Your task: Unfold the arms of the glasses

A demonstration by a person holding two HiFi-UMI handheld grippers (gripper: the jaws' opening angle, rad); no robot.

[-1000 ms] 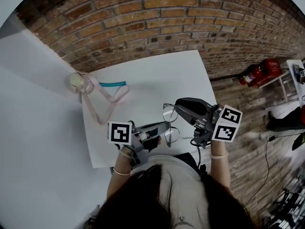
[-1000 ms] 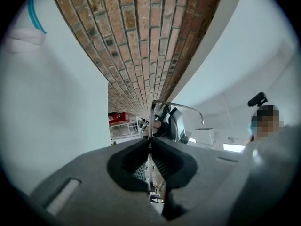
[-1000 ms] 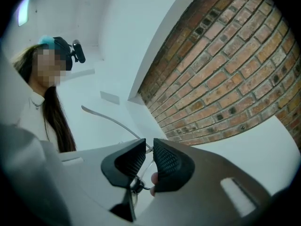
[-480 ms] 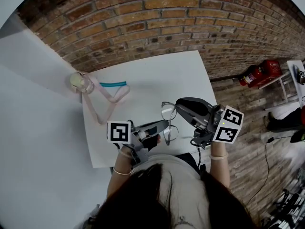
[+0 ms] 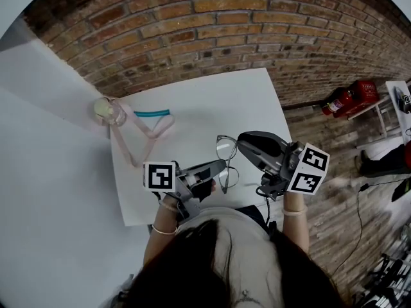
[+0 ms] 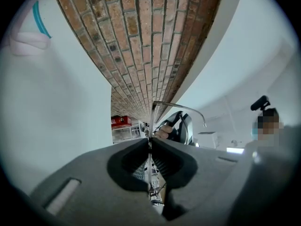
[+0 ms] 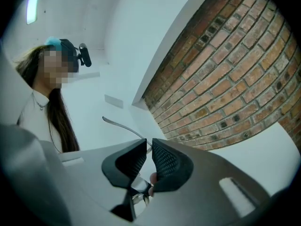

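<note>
Closest to us is our own dark hair [image 5: 199, 262], at 6 o'clock in the head view. Just past it, both hands hold the claws over the near edge of the white table [image 5: 192, 101].

The left claw [image 5: 220, 166] [image 6: 150, 142] reaches in from 9 o'clock. Its jaws are pressed together on a thin metal part of the glasses [image 5: 226, 150] [image 6: 178, 106]. One slim arm rises out of the jaws and hooks over toward 3 o'clock.

The right claw [image 5: 239, 141] [image 7: 149, 142] comes in from 3 o'clock. Its jaws are drawn almost together, pinching another arm of the glasses [image 7: 120, 125], which runs out toward 10 o'clock in its own view.

The glasses sit between the two claws, with one lens toward 12 o'clock and the other toward 6. We cannot tell whether they touch the table.

Farther out, at 10 o'clock from the glasses, a pink strap [image 5: 162, 128] lies looped on the table. A teal strip [image 5: 152, 113] lies just beyond it, and a pale jar [image 5: 106, 110] stands at the table's far left corner.

Behind the table stands a brick wall [image 5: 225, 18]. A red fire extinguisher [image 5: 345, 99] lies on the floor at 2 o'clock.
</note>
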